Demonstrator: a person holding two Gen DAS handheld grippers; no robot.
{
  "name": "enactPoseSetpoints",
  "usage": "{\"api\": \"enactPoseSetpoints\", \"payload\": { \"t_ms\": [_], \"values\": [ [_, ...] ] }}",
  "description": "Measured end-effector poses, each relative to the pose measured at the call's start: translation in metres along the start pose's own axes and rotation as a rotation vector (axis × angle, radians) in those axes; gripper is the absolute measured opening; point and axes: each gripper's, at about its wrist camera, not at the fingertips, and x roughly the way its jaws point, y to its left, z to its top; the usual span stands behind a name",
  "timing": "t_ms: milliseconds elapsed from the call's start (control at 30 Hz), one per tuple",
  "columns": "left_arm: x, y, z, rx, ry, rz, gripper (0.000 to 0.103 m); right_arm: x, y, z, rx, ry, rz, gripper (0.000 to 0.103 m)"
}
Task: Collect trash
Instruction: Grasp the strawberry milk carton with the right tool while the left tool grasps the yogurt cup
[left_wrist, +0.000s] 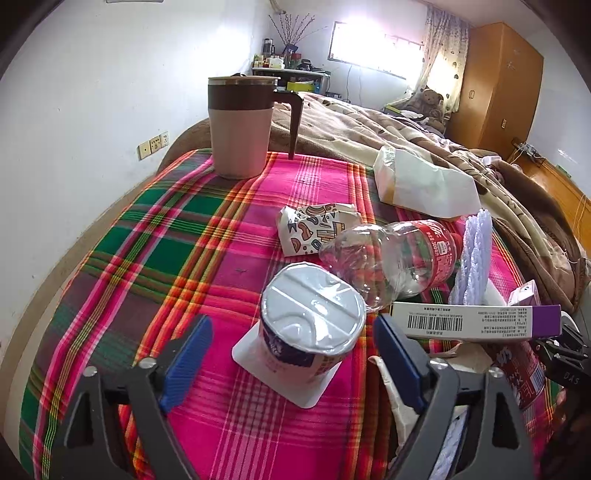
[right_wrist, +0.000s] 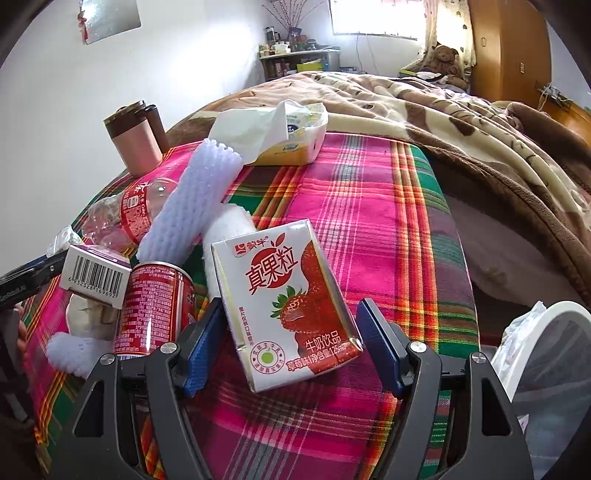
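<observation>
plaid cloth (right_wrist: 369, 206) strewn with trash. milk carton (right_wrist: 284, 302) lies between the spread fingers of the right gripper (right_wrist: 288, 347), long axis running near to far. left gripper (left_wrist: 291, 354), also spread, straddles the yogurt cup (left_wrist: 310, 325).

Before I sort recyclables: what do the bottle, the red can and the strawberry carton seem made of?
Bottle: clear thin plastic, glossy, crumpled, with a red label. Can: likely metal; shiny printed red wall and a rolled rim. Carton: coated paperboard, smooth printed faces, folded seams and creased corners; it sits between the open right claw.
</observation>
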Motion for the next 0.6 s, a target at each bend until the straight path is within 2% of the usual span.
{"api": "enactPoseSetpoints", "payload": {
  "t_ms": [233, 267, 367, 600],
  "values": [
    [0.0033, -0.0018, 0.0001, 0.001, 0.009, -0.011, 0.071, -0.0011, -0.0009, -0.0021, 0.015, 0.004, 0.005, 0.072],
    [0.0033, -0.0012, 0.0001, -0.003, 0.010, -0.011, 0.067, -0.0020, -0.0008, -0.0025, 0.016, 0.001, 0.002, 0.068],
    [0.0025, -0.0015, -0.0007, -0.004, 0.013, -0.017, 0.057, -0.0041, -0.0029, -0.0028, 0.029, -0.007, -0.006, 0.066],
    [-0.0027, -0.0017, -0.0020, -0.001, 0.002, -0.010, 0.057, -0.0093, -0.0035, -0.0069, 0.041, -0.023, -0.020, 0.063]
  ]
}}
